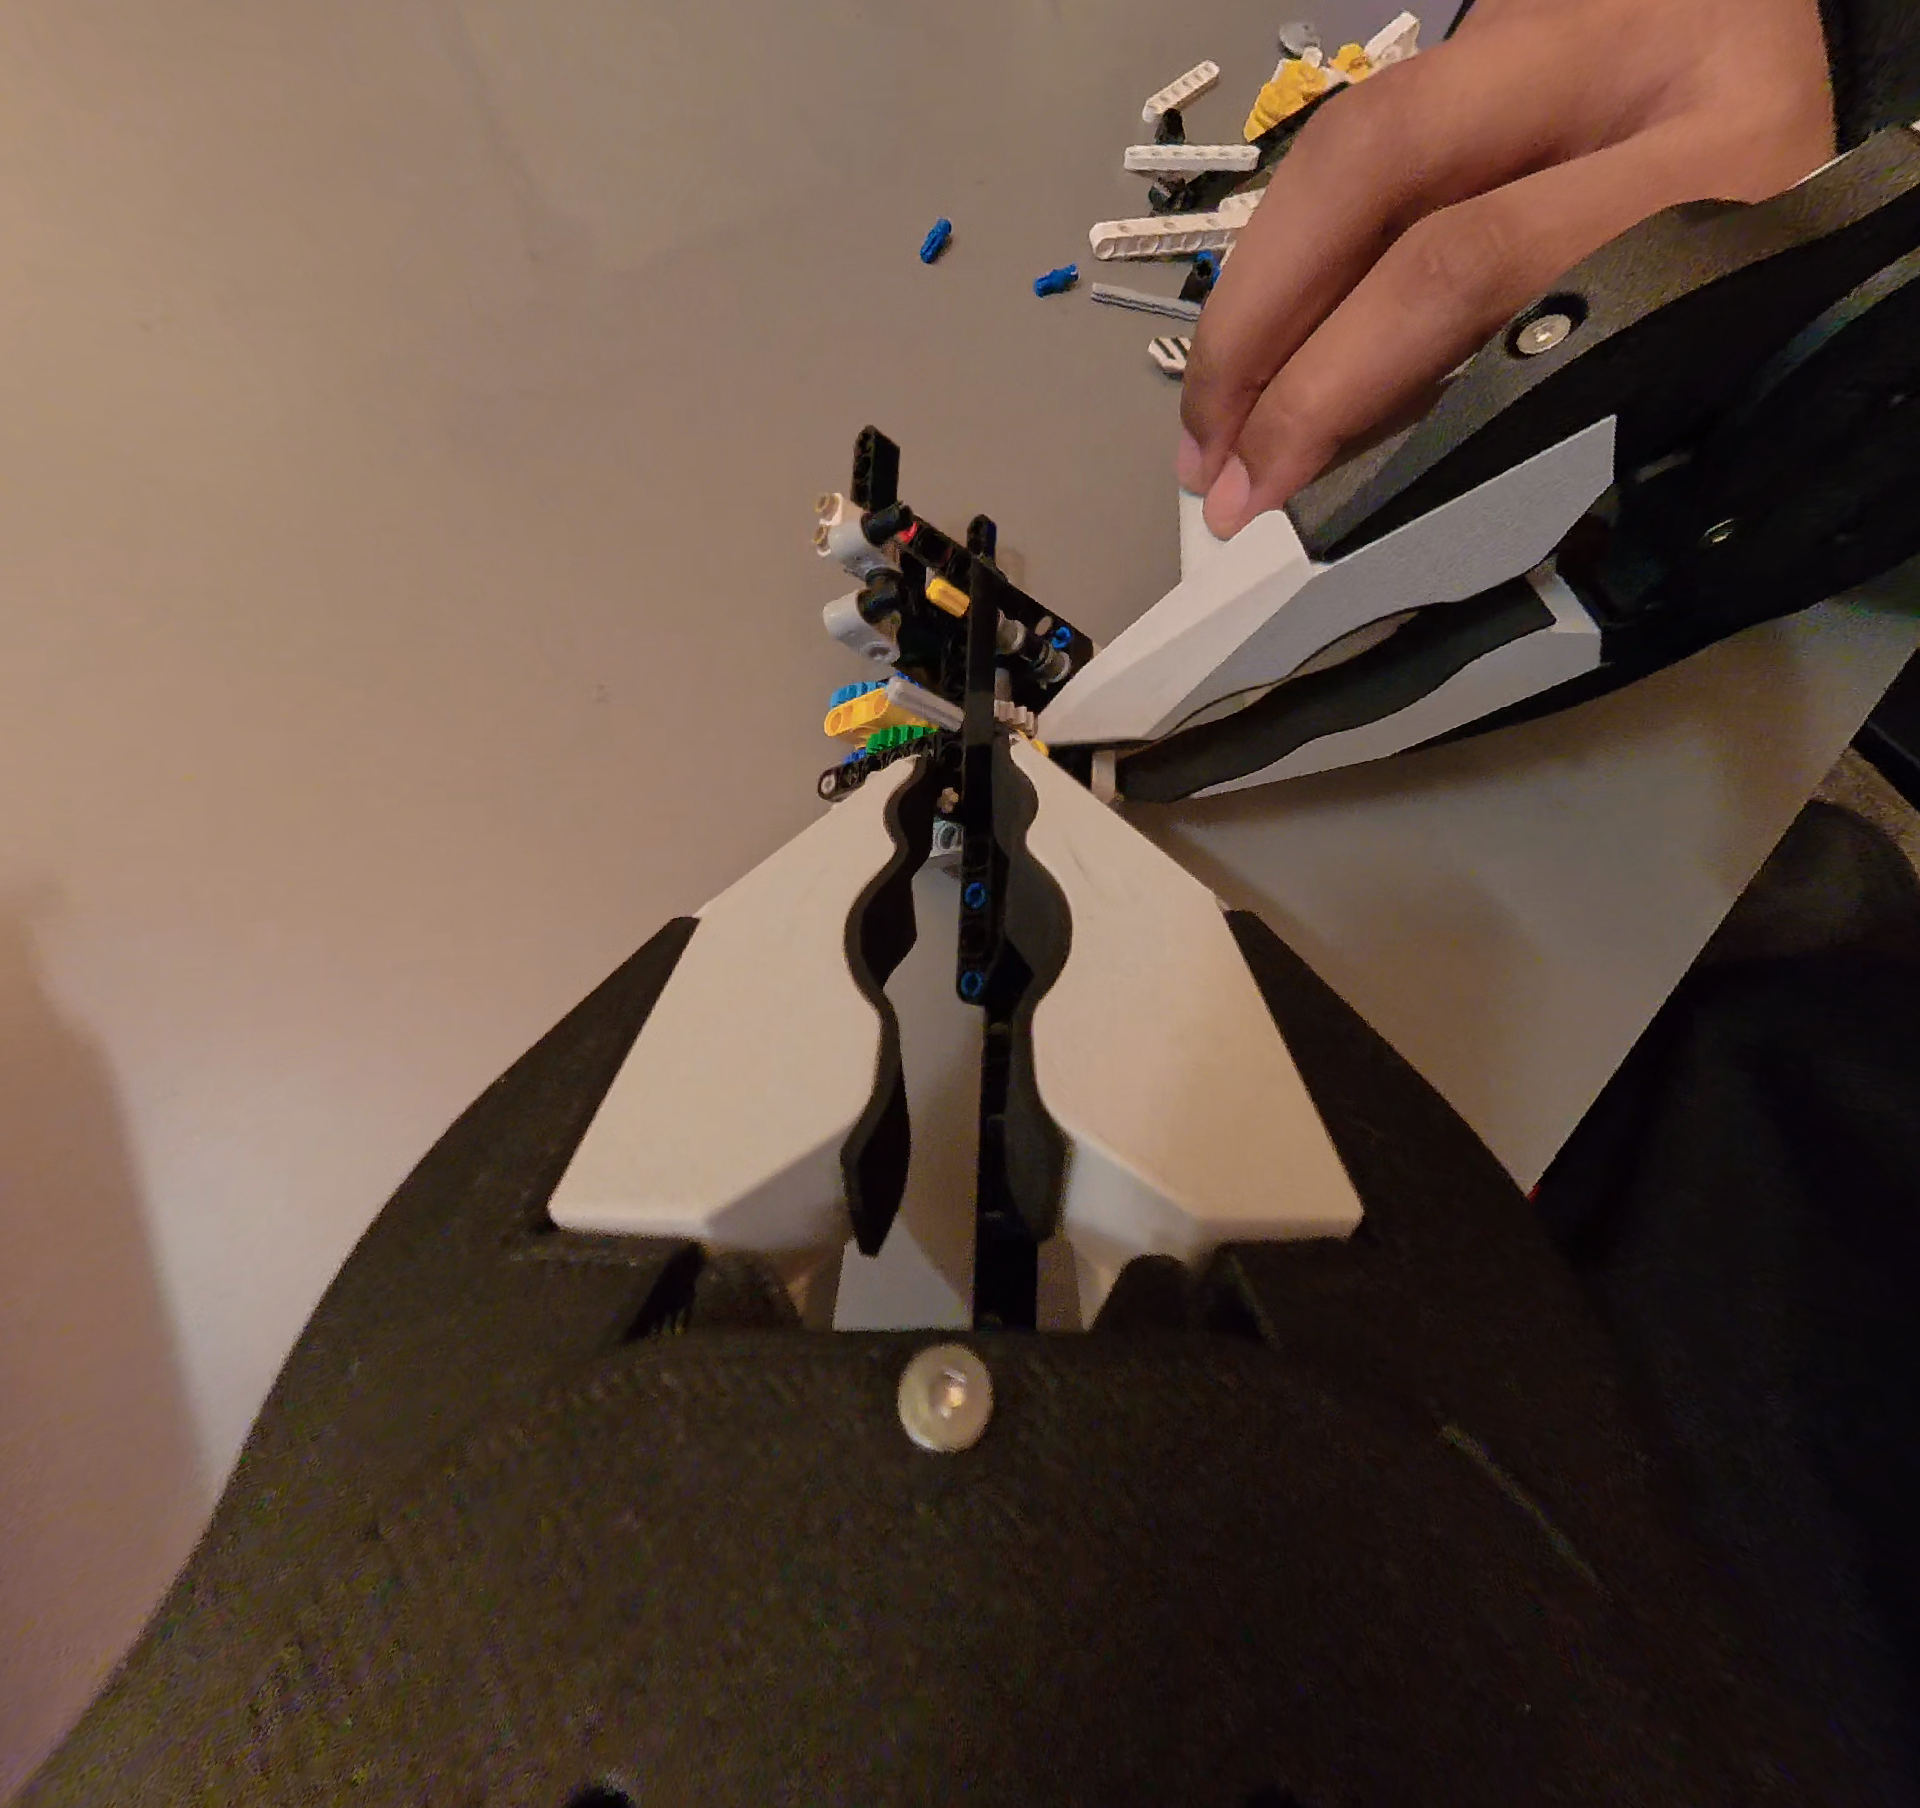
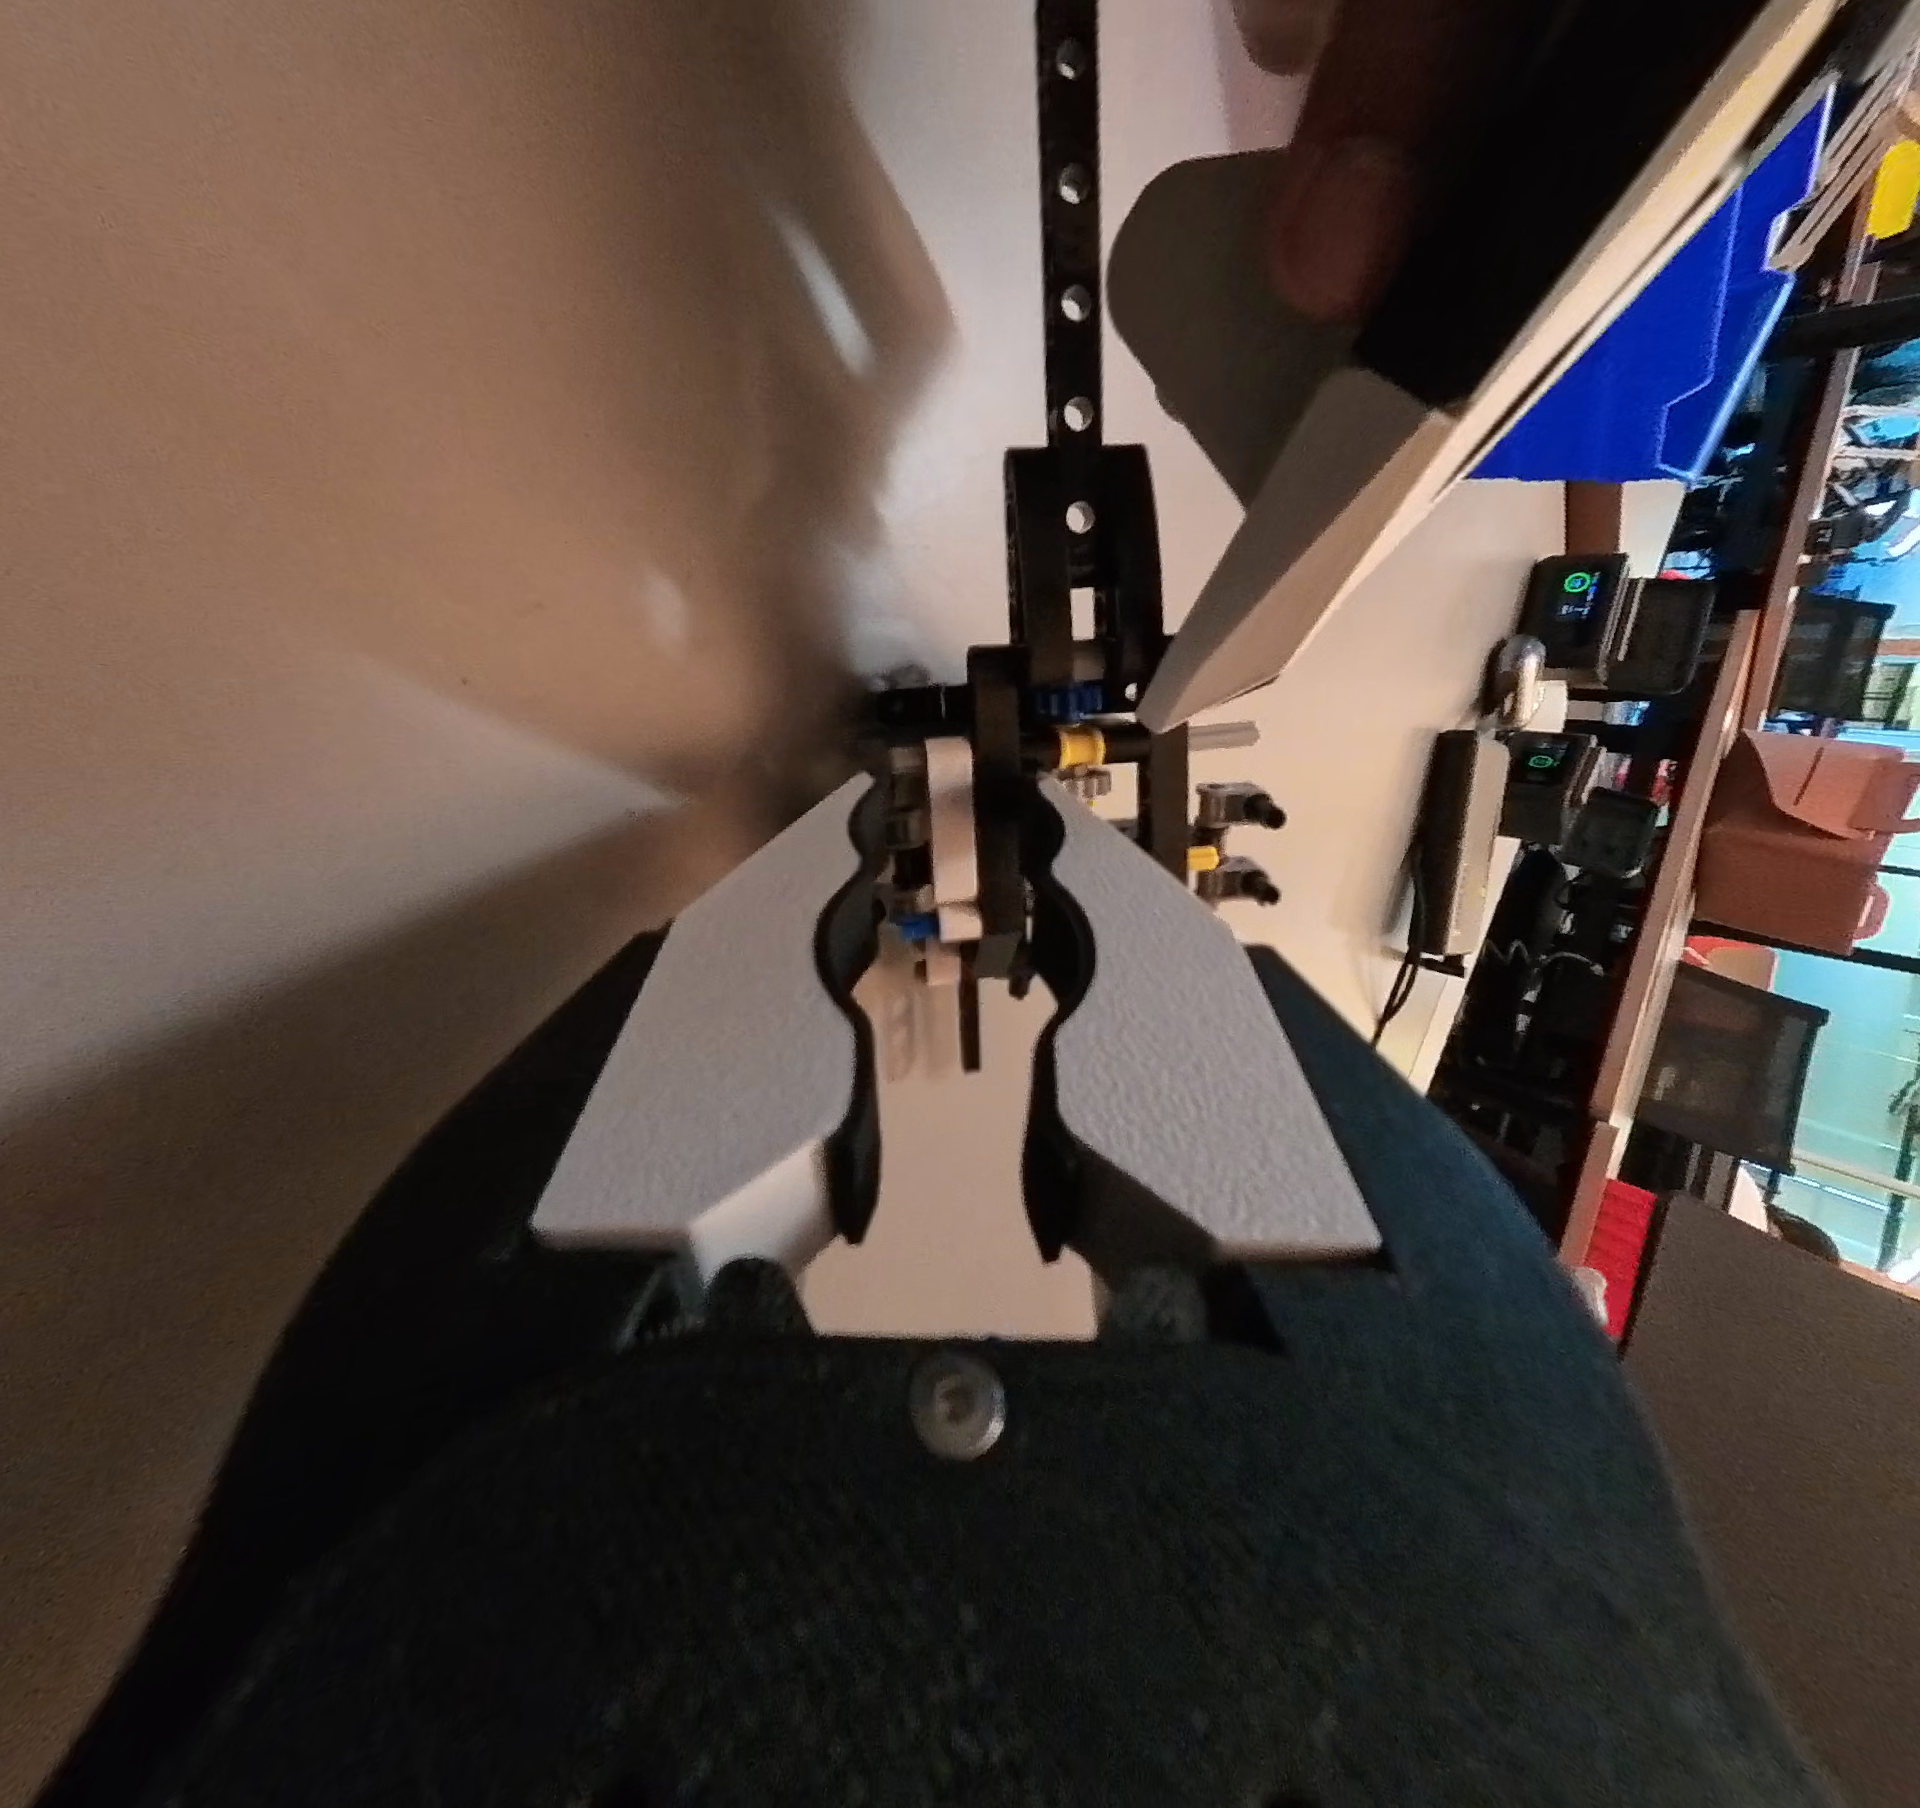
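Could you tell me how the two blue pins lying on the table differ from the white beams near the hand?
The blue pins are short, stubby and lie apart on bare table; the white beams are long, flat, holed strips heaped among other pieces beside the hand. Both are loose building-set parts, untouched by either gripper.

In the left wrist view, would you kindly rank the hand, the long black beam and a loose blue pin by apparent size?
1. Hand
2. Long black beam, though it is nearer the camera
3. Loose blue pin

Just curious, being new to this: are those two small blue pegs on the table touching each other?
No: one blue peg lies clearly apart from the other blue peg on the grey table.
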Available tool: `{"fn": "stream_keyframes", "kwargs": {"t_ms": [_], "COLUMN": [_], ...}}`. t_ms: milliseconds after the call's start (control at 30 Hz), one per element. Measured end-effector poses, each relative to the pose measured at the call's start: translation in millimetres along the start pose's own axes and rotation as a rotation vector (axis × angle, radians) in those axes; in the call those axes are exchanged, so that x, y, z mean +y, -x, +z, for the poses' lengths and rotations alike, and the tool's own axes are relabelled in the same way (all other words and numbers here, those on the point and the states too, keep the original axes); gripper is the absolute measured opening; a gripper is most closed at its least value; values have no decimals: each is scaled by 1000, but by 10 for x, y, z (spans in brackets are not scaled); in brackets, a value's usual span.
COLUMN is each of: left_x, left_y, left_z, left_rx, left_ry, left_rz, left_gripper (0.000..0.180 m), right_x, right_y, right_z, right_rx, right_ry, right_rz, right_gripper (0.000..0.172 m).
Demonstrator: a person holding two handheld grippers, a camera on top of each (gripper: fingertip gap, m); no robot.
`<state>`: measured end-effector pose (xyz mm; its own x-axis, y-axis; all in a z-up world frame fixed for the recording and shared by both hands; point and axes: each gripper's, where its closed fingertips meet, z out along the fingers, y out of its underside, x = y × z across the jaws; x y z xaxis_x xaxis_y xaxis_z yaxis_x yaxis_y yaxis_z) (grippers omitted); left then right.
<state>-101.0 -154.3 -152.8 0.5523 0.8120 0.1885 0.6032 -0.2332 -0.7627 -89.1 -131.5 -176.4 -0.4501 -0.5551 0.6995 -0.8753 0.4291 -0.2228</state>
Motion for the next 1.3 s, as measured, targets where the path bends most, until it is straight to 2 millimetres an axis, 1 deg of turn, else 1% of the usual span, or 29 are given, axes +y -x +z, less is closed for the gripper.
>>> {"fn": "stream_keyframes", "kwargs": {"t_ms": [167, 333, 433, 800, 1300], "left_x": [7, 16, 13, 20, 27], "left_y": [5, 14, 15, 20, 13], "left_z": [-6, -16, -15, -14, -10], "left_rx": [-6, -21, -9, -30, -35], "left_ry": [2, 10, 2, 11, 20], "left_rz": [-4, 3, -7, -13, -26], "left_gripper": [12, 12, 12, 12, 12], "right_x": [-17, -20, -17, -8, -5], "right_y": [0, 9, -16, -20, -12], "right_z": [1, 7, 8, 5, 4], "right_rx": [-2, 15, 44, 8, -18], "right_ry": [-31, -41, -43, -13, 21], "right_rz": [30, 56, 55, 127, 109], "right_gripper": [22, 28, 23, 22, 20]}}
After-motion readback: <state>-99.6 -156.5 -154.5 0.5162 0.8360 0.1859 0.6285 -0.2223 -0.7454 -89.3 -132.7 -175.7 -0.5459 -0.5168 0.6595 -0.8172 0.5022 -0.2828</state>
